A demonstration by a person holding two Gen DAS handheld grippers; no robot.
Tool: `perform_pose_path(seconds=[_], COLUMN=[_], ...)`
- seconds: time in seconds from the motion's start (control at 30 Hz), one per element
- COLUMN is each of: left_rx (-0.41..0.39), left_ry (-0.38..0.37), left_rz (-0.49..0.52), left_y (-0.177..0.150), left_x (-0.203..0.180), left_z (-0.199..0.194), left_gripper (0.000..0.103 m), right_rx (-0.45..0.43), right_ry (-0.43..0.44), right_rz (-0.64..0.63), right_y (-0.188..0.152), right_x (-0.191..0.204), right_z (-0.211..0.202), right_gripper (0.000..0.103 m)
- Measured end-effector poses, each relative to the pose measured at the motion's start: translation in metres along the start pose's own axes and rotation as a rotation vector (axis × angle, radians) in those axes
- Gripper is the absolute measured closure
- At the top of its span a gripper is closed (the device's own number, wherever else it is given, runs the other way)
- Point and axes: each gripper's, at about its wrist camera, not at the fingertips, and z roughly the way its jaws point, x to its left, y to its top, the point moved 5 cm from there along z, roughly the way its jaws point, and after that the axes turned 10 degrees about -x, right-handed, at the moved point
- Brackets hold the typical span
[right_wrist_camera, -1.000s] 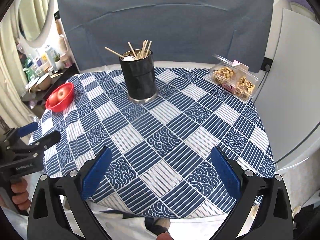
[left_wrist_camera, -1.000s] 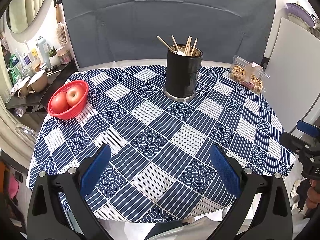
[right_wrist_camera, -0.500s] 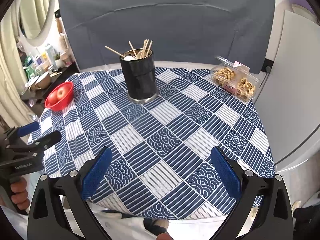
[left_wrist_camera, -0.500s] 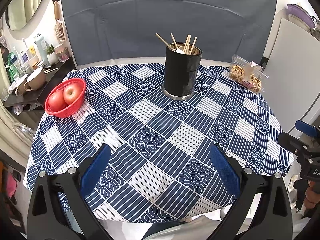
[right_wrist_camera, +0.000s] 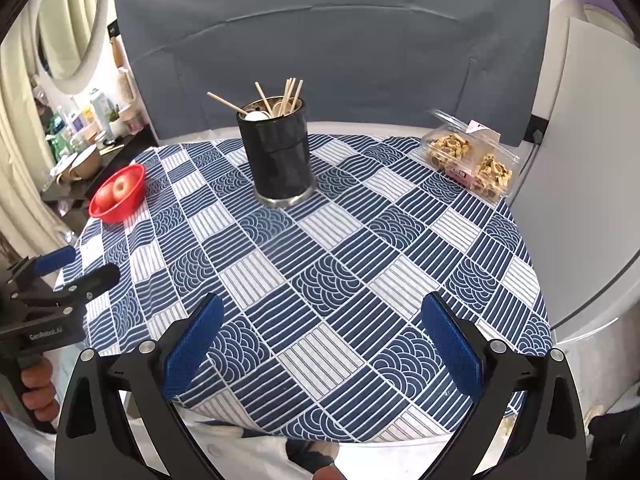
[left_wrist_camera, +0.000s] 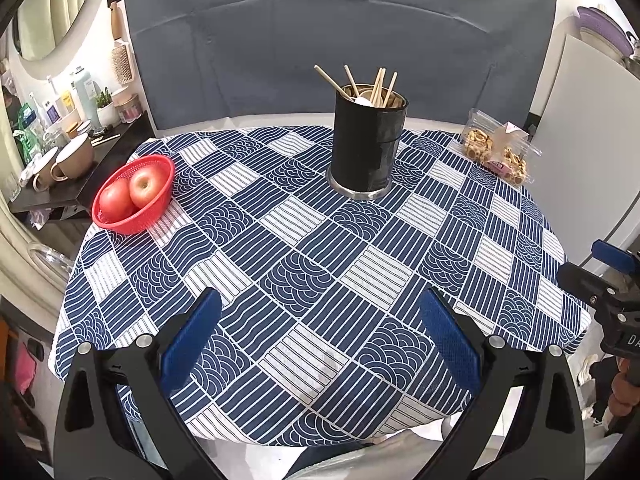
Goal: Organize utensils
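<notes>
Right wrist: holder (right_wrist_camera: pixel 279 156) beyond tool (right_wrist_camera: pixel 322 346).

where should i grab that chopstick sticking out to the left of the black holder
Grip the leaning chopstick on its bare upper shaft, from above and the left. It tilts clear of the holder rim and the bunched sticks.

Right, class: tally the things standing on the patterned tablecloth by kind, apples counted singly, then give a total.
Black utensil holder: 1
Red basket: 1
Apples: 2
Clear snack box: 1
Total: 5
</notes>
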Motion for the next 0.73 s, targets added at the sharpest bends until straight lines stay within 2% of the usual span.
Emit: perform_pose_path(seconds=[0.73], left_rx=[0.013], left_ry=[0.000], left_rz=[0.008], left_y=[0.008], left_x=[0.008], left_z=[0.013], left_gripper=[0.006], right_rx=[0.000], right_ry=[0.001], right_rz=[-0.010], right_y=[0.005], right_x=[0.008], right_z=[0.011], right_gripper=[0.008])
